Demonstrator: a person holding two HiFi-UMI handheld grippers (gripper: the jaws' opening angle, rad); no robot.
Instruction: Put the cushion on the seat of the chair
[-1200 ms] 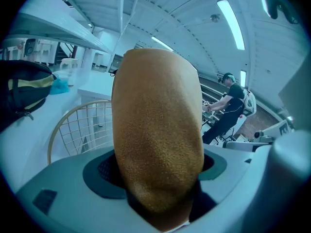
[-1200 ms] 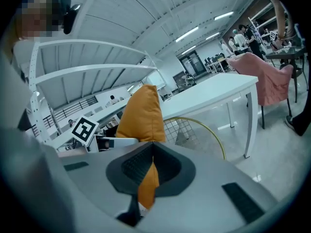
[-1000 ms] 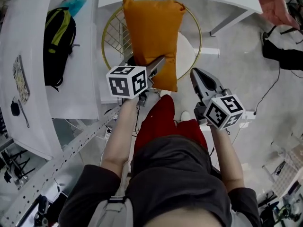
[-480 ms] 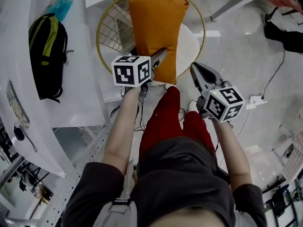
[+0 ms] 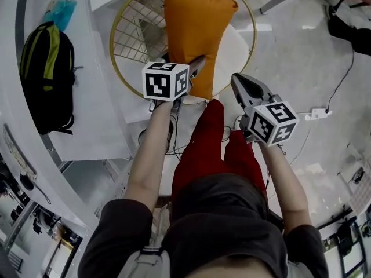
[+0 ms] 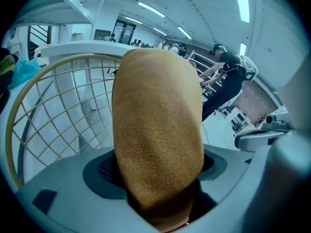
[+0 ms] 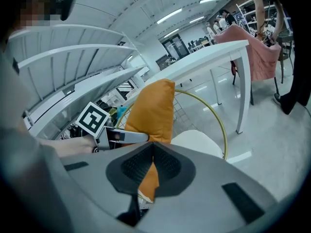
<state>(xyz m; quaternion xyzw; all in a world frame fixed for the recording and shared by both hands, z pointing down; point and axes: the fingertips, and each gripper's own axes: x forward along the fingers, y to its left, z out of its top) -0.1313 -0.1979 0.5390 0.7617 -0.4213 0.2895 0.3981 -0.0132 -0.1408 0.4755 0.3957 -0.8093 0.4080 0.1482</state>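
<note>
Cushion: an orange cushion (image 5: 197, 28) sits at the top centre of the head view, held up by its lower end. It stands nearly upright over the chair, in front of the wire back. Whether it touches the seat cannot be told.
Left gripper: the left gripper (image 5: 196, 65) is just below the cushion in the head view, with its marker cube nearer the person. Its fingers (image 6: 58, 198) are pinching the cushion's lower end, which fills the middle of the left gripper view.
Right gripper: the right gripper (image 5: 237, 81) is right of centre in the head view, beside the cushion's lower corner and apart from it. Its fingers (image 7: 136, 166) are pressed together at the tips and hold nothing. The orange in the slit between them is the cushion beyond.
Chair: it has a round gold wire back (image 5: 130, 33) at the upper left of centre, and a white seat (image 5: 232, 51) shows to the right of the cushion.
Worktop: a white worktop (image 5: 93, 109) runs down the left side. On it lie a black and yellow backpack (image 5: 46, 80) and, near the top left corner, a teal item (image 5: 61, 10).
Person: legs in red trousers (image 5: 208, 149) fill the centre below the grippers.
</note>
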